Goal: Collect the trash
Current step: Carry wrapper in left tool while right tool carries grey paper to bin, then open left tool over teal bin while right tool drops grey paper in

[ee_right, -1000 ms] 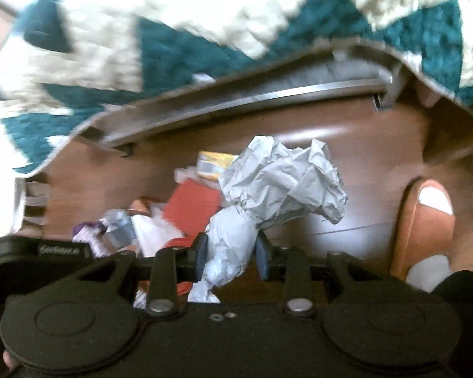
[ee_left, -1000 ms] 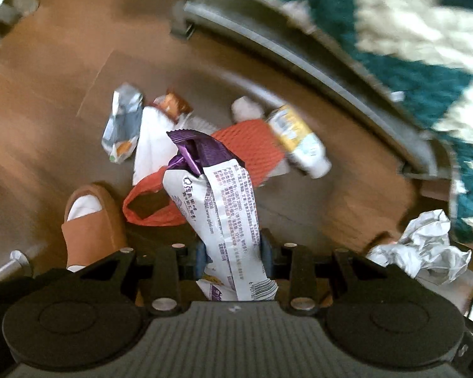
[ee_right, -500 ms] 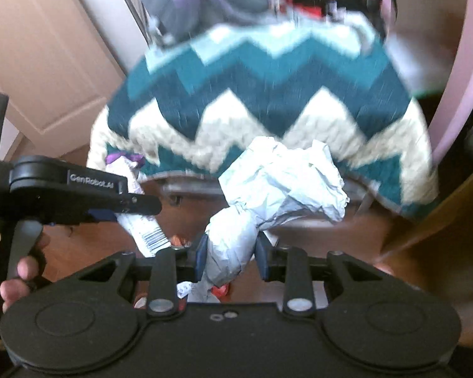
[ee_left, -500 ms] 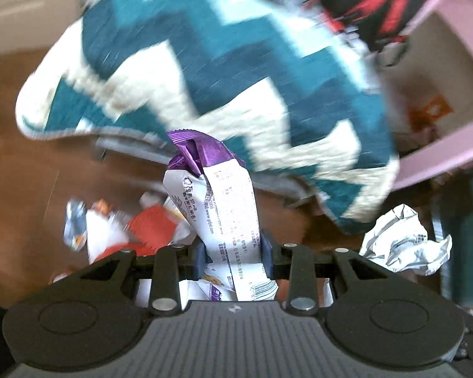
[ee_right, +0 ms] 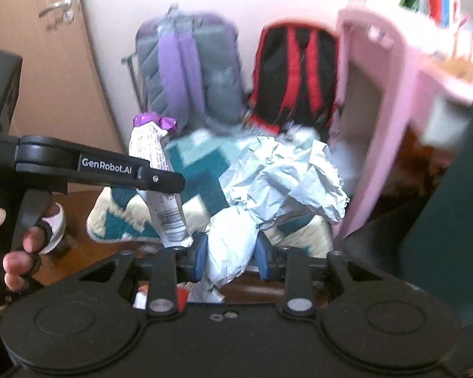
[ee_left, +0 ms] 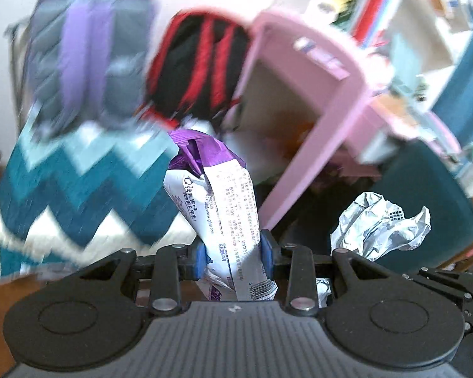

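Note:
My left gripper (ee_left: pixel 233 256) is shut on a purple and white snack wrapper (ee_left: pixel 224 201) that stands up between the pads. My right gripper (ee_right: pixel 231 256) is shut on a ball of crumpled white paper (ee_right: pixel 280 182). The paper also shows at the right of the left wrist view (ee_left: pixel 381 223). The left gripper and its wrapper (ee_right: pixel 156 157) show at the left of the right wrist view, level with the right one. A pink bin (ee_left: pixel 331 100) with an open mouth is ahead and to the right of both grippers; it also shows in the right wrist view (ee_right: pixel 391 119).
A teal and white zigzag blanket (ee_left: pixel 78 189) lies ahead, low and to the left. A grey and purple backpack (ee_right: pixel 189 69) and a black and red backpack (ee_right: pixel 296 72) lean on the wall behind it. A dark teal surface (ee_right: pixel 451 208) is at the right. A door (ee_right: pixel 41 63) is at the far left.
Both grippers have lifted from the floor litter and swung up and right. The backpacks and pink bin have come into view. Both still hold their trash.

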Action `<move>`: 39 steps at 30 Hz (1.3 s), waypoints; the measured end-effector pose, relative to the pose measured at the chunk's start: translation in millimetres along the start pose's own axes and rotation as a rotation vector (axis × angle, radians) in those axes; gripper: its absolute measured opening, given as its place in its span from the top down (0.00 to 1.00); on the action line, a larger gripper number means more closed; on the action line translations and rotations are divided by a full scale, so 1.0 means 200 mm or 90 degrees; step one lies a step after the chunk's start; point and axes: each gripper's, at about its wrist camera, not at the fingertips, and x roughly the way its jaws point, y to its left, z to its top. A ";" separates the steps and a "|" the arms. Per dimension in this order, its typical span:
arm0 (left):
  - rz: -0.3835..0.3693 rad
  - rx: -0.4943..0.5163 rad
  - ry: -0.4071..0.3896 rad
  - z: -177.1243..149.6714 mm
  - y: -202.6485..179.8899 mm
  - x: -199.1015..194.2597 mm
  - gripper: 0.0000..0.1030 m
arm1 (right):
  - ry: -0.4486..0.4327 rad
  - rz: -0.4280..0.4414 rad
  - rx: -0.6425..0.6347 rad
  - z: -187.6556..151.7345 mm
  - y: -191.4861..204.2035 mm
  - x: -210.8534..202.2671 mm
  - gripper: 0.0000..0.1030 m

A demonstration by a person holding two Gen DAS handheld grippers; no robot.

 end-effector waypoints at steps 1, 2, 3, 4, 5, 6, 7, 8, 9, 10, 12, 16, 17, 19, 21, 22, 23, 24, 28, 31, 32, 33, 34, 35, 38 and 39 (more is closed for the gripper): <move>-0.017 0.013 -0.011 0.04 -0.06 -0.02 0.68 | -0.012 -0.005 0.002 0.02 -0.03 -0.04 0.70; -0.028 0.024 -0.018 0.08 -0.12 -0.04 0.68 | -0.020 -0.008 0.011 0.05 -0.06 -0.09 0.70; -0.036 0.034 -0.023 0.11 -0.17 -0.05 0.68 | -0.026 -0.012 0.020 0.07 -0.10 -0.14 0.70; -0.044 0.046 -0.029 0.15 -0.23 -0.07 0.68 | -0.037 -0.019 0.022 0.09 -0.14 -0.19 0.70; -0.052 0.056 -0.035 0.19 -0.29 -0.07 0.68 | -0.045 -0.028 0.022 0.11 -0.17 -0.22 0.70; -0.059 0.067 -0.042 0.23 -0.35 -0.09 0.67 | -0.053 -0.040 0.026 0.13 -0.21 -0.26 0.70; -0.068 0.079 -0.052 0.28 -0.42 -0.11 0.67 | -0.061 -0.051 0.029 0.14 -0.26 -0.29 0.70; -0.079 0.088 -0.058 0.31 -0.49 -0.13 0.68 | -0.071 -0.063 0.033 0.15 -0.30 -0.33 0.70; -0.094 0.097 -0.063 0.34 -0.55 -0.16 0.67 | -0.082 -0.079 0.036 0.16 -0.34 -0.39 0.70; -0.110 0.107 -0.070 0.38 -0.63 -0.17 0.68 | -0.093 -0.096 0.038 0.18 -0.38 -0.44 0.70; -0.137 0.124 -0.080 0.45 -0.76 -0.19 0.68 | -0.113 -0.124 0.045 0.20 -0.46 -0.53 0.70; -0.175 0.170 -0.095 0.53 -1.04 -0.21 0.68 | -0.137 -0.176 0.066 0.21 -0.62 -0.64 0.70; -0.181 0.179 -0.098 0.54 -1.10 -0.20 0.68 | -0.138 -0.190 0.072 0.21 -0.67 -0.65 0.70; -0.192 0.197 -0.102 0.56 -1.23 -0.19 0.68 | -0.136 -0.218 0.080 0.21 -0.75 -0.67 0.70; -0.199 0.220 -0.103 0.58 -1.34 -0.16 0.68 | -0.127 -0.239 0.092 0.21 -0.84 -0.68 0.70; -0.202 0.229 -0.098 0.58 -1.40 -0.13 0.68 | -0.123 -0.249 0.097 0.21 -0.88 -0.69 0.70; -0.203 0.235 -0.093 0.59 -1.45 -0.09 0.68 | -0.120 -0.261 0.105 0.20 -0.92 -0.69 0.69; -0.203 0.242 -0.089 0.59 -1.49 -0.06 0.67 | -0.112 -0.266 0.110 0.19 -0.96 -0.68 0.69; -0.194 0.262 -0.049 0.56 -1.62 0.13 0.68 | -0.077 -0.280 0.126 0.16 -1.09 -0.61 0.69; -0.186 0.271 -0.012 0.54 -1.68 0.29 0.67 | -0.050 -0.288 0.129 0.13 -1.15 -0.55 0.69; -0.181 0.273 -0.003 0.52 -1.68 0.34 0.68 | -0.042 -0.287 0.126 0.13 -1.17 -0.52 0.69; -0.175 0.275 0.008 0.51 -1.69 0.38 0.67 | -0.032 -0.288 0.125 0.12 -1.18 -0.50 0.69; -0.172 0.275 0.021 0.50 -1.70 0.43 0.67 | -0.025 -0.288 0.124 0.11 -1.20 -0.50 0.69; -0.170 0.275 0.034 0.49 -1.71 0.48 0.67 | -0.015 -0.285 0.122 0.11 -1.21 -0.48 0.69; -0.161 0.280 0.077 0.45 -1.74 0.60 0.67 | 0.010 -0.287 0.124 0.09 -1.25 -0.43 0.67; -0.159 0.283 0.090 0.43 -1.75 0.64 0.67 | 0.015 -0.284 0.126 0.09 -1.25 -0.42 0.67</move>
